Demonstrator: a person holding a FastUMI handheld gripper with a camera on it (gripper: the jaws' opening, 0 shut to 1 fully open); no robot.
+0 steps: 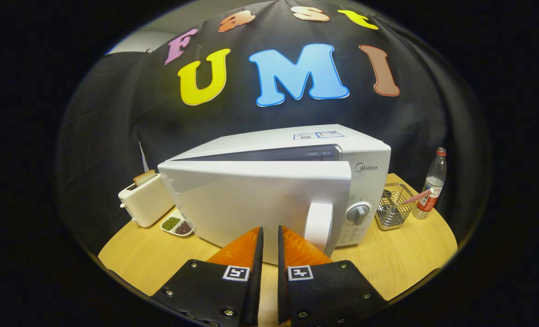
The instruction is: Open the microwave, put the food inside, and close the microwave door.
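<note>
Hovering low at the bottom centre, the gripper (269, 234) has its 2 fingers nearly closed with nothing between them, tips just short of the microwave (296, 181) door (256, 200), which stands ajar. No food for loading is identifiable; a toaster (144, 200) sits left.

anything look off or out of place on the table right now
Nothing looks spilled or broken. The microwave door stands partly ajar, as the task would have it. The gripper sits just before the door, jaws nearly closed and holding nothing. The toaster, dish, rack and bottle stand upright.
</note>
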